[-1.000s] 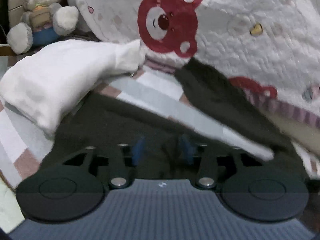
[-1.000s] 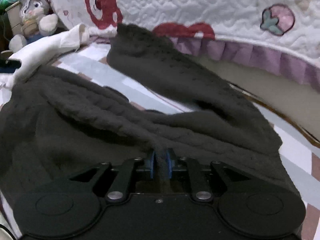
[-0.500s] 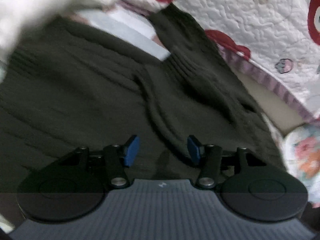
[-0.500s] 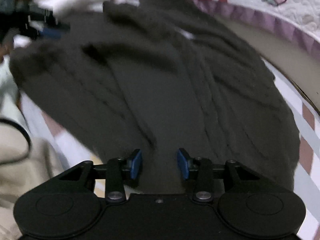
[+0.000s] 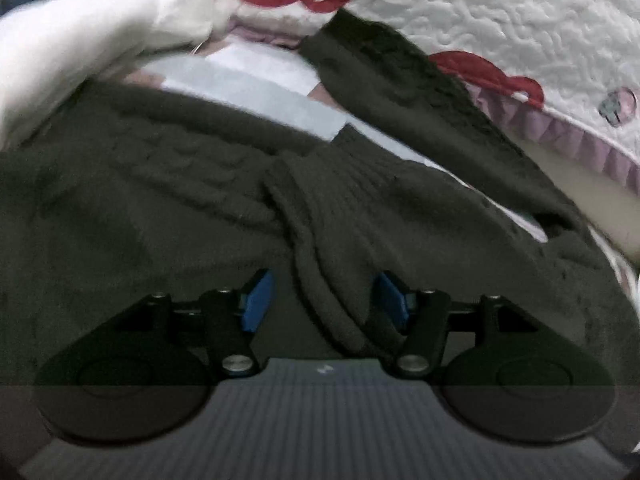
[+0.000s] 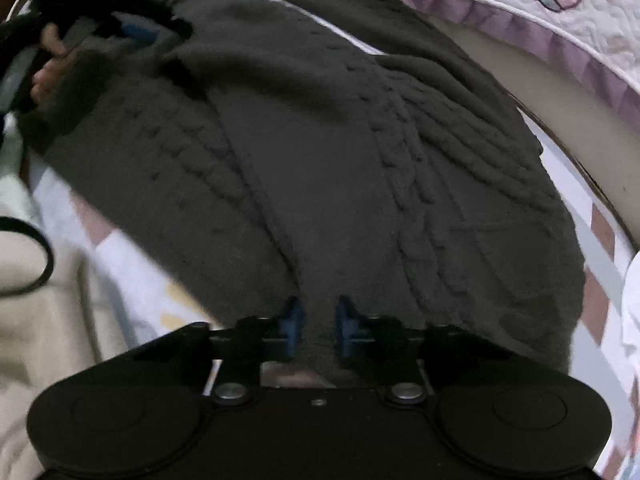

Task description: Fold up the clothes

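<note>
We find a dark grey cable-knit sweater (image 6: 320, 168) spread across a checked bedsheet (image 5: 248, 80), filling most of both wrist views. In the left wrist view one sleeve (image 5: 420, 108) runs to the far right, toward a quilted white blanket (image 5: 500, 20) with red bear prints and a purple frill. A white garment (image 5: 72, 64) lies at the far left, just beside the sweater's far edge.

Left gripper (image 5: 324, 300): jaws stand wide apart, blue pads on either side of a raised ribbed fold of the sweater. The fold lies between the pads, close against the right one; we cannot tell whether it touches. Nothing is clamped.

Right gripper (image 6: 318, 328): jaws partly apart with a narrow gap, and the near hem of the sweater lies in that gap. The pads do not appear to press the fabric, though blur limits certainty.

In the right wrist view, the left gripper appears at the far left over the sweater's far corner, held by a person's hand (image 6: 46, 68). A beige fabric item (image 6: 40, 320) with a black cord lies at the near left, off the sweater.
</note>
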`<state>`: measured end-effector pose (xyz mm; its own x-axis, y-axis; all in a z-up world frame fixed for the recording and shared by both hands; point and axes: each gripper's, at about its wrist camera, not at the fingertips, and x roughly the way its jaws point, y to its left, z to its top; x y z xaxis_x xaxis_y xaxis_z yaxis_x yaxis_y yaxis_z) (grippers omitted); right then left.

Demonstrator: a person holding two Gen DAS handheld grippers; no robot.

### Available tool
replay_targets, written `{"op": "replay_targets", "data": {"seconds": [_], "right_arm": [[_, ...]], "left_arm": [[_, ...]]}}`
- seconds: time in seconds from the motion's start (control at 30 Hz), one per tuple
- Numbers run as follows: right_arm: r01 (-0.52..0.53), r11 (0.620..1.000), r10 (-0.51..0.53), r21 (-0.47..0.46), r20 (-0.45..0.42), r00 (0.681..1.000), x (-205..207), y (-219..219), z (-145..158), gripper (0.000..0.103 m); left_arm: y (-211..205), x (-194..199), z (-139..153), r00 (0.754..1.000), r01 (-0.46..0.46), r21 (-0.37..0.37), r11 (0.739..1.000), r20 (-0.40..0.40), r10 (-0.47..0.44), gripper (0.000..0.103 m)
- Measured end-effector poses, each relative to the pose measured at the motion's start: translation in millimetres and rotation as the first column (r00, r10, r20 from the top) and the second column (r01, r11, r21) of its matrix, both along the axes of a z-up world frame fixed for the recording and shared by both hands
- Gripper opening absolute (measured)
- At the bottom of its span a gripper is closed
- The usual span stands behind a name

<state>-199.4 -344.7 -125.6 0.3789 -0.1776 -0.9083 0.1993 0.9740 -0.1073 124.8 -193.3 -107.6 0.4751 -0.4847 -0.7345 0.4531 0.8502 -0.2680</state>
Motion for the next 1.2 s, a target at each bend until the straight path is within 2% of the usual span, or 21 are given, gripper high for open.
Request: {"op": "replay_targets", "data": {"seconds": [0.07, 0.1, 0.17, 0.23, 0.33, 0.4, 0.43, 0.47, 0.5, 0.6, 0.63, 0.7, 0.73, 0.83, 0.9, 0.93, 0.97, 1.03, 1.07, 1.13, 1.2], "right_arm": [[-0.003, 1.0, 0.003, 0.0, 0.003, 1.0, -3.6, -1.9, 4.9, 0.014], [0.009, 1.0, -0.009, 0.006, 0.01, 1.0, -3.1, -3.9, 4.8, 0.014], [0.022, 1.0, -0.022, 0.004, 0.022, 1.0, -1.6, -3.8, 4.0, 0.013], [0.02, 1.0, -0.019, -0.016, 0.032, 0.999, -0.9, 1.0, 6.6, 0.013], [0.025, 1.0, -0.026, 0.017, 0.069, 0.997, -16.1, 1.4, 25.7, 0.013], [0.028, 0.999, -0.031, 0.039, 0.094, 0.995, -26.2, 1.7, 38.5, 0.013], [0.029, 0.998, -0.034, 0.05, 0.107, 0.994, -31.2, 1.9, 44.8, 0.013], [0.03, 0.998, -0.037, 0.062, 0.117, 0.992, -36.1, 1.9, 50.3, 0.013], [0.033, 0.996, -0.041, 0.08, 0.093, 0.995, -36.9, 0.1, 38.1, 0.013], [0.063, 0.987, -0.067, 0.146, 0.021, 0.998, -40.8, -2.6, 2.3, 0.013], [0.079, 0.983, -0.087, 0.164, 0.04, 0.995, -43.6, -4.4, 1.5, 0.013], [0.11, 0.973, -0.128, 0.202, 0.078, 0.989, -49.5, -8.4, -0.1, 0.016], [0.124, 0.961, -0.156, 0.249, 0.115, 0.981, -56.4, -14.8, 1.6, 0.018], [0.153, 0.908, -0.251, 0.39, 0.214, 0.944, -77.5, -34.3, 7.1, 0.021], [0.195, 0.826, -0.407, 0.529, 0.32, 0.855, -106.8, -57.3, 15.2, 0.023], [0.215, 0.782, -0.484, 0.585, 0.353, 0.8, -121.2, -67.5, 18.0, 0.028], [0.251, 0.727, -0.577, 0.639, 0.371, 0.727, -139.1, -81.6, 18.4, 0.033], [0.342, 0.637, -0.712, 0.691, 0.358, 0.604, -167.8, -106.2, 16.0, 0.037], [0.4, 0.602, -0.756, 0.691, 0.332, 0.564, -179.3, -115.8, 11.7, 0.041], [0.528, 0.638, -0.752, 0.56, 0.303, 0.586, -184.0, -119.8, 5.4, 0.055], [0.585, 0.738, -0.673, 0.336, 0.303, 0.675, -175.6, -108.8, -2.0, 0.055]], "left_arm": [[-2.8, 1.7, -0.3, 0.999, 0.029, 0.012, 1.0, 0.027, -0.029, 0.053], [-2.0, 4.2, 2.8, 0.999, 0.035, 0.004, 0.999, 0.024, -0.035, 0.021], [0.8, 8.2, 10.3, 0.999, 0.041, -0.013, 0.999, 0.022, -0.041, 0.01], [17.0, 3.1, 30.7, 0.999, -0.002, -0.038, 0.999, 0.044, 0.004, 0.009], [50.3, -11.9, 68.3, 0.998, -0.014, -0.055, 0.998, 0.063, 0.018, 0.009], [61.6, -16.6, 69.1, 1.0, 0.004, -0.056, 0.998, -0.002, -0.004, 0.009], [60.8, -15.9, 56.9, 0.998, 0.016, -0.048, 0.999, -0.066, -0.02, 0.01], [59.4, -15.3, 44.3, 0.992, 0.027, -0.029, 0.999, -0.124, -0.03, 0.01], [55.3, -16.0, 31.2, 0.989, 0.026, 0.034, 0.999, -0.147, -0.02, 0.01], [48.5, -23.7, 26.7, 0.993, 0.059, 0.138, 0.989, -0.11, -0.044, 0.012], [45.9, -26.3, 31.8, 0.994, 0.083, 0.162, 0.983, -0.087, -0.069, 0.014], [40.7, -31.7, 43.8, 0.994, 0.105, 0.187, 0.977, -0.038, -0.1, 0.032], [38.4, -34.7, 50.0, 0.993, 0.114, 0.193, 0.975, -0.017, -0.113, 0.035], [28.2, -54.0, 75.2, 0.977, 0.184, 0.158, 0.97, 0.08, -0.198, 0.035], [18.4, -74.4, 90.2, 0.952, 0.239, 0.147, 0.96, 0.16, -0.262, 0.037], [12.8, -86.2, 95.9, 0.935, 0.266, 0.15, 0.952, 0.2, -0.292, 0.038], [6.9, -96.9, 98.6, 0.919, 0.295, 0.152, 0.943, 0.224, -0.323, 0.038], [-9.7, -113.8, 98.9, 0.89, 0.375, 0.138, 0.917, 0.224, -0.397, 0.041], [-18.9, -119.5, 97.7, 0.879, 0.418, 0.113, 0.901, 0.201, -0.433, 0.041], [-40.0, -131.5, 97.0, 0.852, 0.493, 0.072, 0.867, 0.164, -0.498, 0.041], [-65.2, -148.8, 98.4, 0.804, 0.577, 0.054, 0.815, 0.141, -0.578, 0.046]]}}
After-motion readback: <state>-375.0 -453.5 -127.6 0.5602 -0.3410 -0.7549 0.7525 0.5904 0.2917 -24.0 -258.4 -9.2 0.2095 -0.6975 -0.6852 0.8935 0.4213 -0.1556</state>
